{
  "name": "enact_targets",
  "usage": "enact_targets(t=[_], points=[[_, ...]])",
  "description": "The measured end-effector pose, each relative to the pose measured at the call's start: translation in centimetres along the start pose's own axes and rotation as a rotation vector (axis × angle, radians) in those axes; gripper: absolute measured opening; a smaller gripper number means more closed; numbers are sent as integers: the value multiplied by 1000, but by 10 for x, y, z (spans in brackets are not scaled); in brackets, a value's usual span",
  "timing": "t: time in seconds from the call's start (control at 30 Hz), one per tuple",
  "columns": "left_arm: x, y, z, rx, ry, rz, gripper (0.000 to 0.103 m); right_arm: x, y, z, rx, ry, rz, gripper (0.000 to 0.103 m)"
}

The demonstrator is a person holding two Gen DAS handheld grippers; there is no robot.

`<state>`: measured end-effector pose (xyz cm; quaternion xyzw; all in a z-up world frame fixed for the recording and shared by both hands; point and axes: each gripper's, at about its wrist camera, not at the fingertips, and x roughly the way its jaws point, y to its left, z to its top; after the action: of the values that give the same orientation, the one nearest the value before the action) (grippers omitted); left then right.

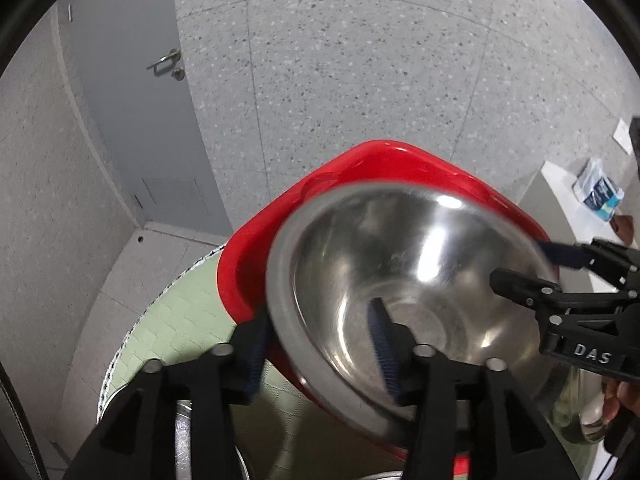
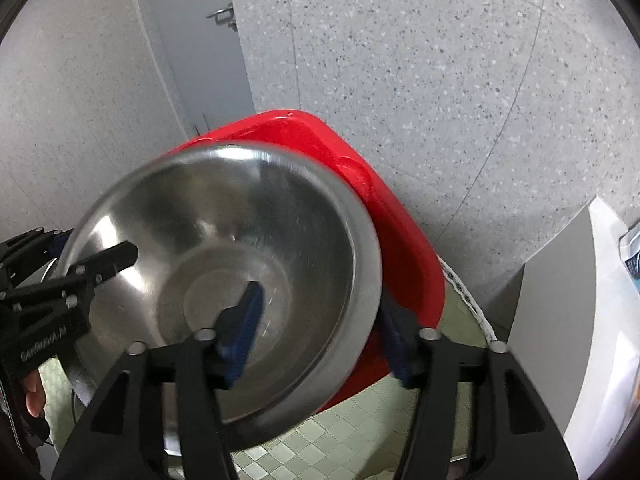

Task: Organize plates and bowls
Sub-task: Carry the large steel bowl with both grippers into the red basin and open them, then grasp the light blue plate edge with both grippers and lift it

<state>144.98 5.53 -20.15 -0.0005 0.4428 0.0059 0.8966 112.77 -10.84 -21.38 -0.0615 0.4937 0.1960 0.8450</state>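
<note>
A steel bowl (image 1: 404,280) is held up between both grippers, tilted, in front of a red square plate (image 1: 376,164). My left gripper (image 1: 320,360) is shut on the bowl's left rim, one finger inside, one outside. My right gripper (image 2: 320,332) is shut on the bowl's right rim (image 2: 364,264) the same way, with the red plate (image 2: 360,184) just behind. Each gripper shows in the other's view: the right one (image 1: 532,268) and the left one (image 2: 96,256). The bowl is motion-blurred.
A round table with a green checked cloth (image 1: 180,320) lies below. More steel dishes (image 1: 188,440) sit under the left gripper. A white cabinet (image 2: 560,320) with packets stands at the right. A grey door (image 1: 132,100) and speckled wall are behind.
</note>
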Motion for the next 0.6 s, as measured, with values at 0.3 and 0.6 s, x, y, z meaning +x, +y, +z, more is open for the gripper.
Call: enact_targets(t=[0.3,0.6], points=[[-37,-15,-24,44,-62,9,86,-31,2,-4,31,-56,22,76],[-122,5,-85,28,-173,-57,97,-111,0,-55,108,-171,-3,83]])
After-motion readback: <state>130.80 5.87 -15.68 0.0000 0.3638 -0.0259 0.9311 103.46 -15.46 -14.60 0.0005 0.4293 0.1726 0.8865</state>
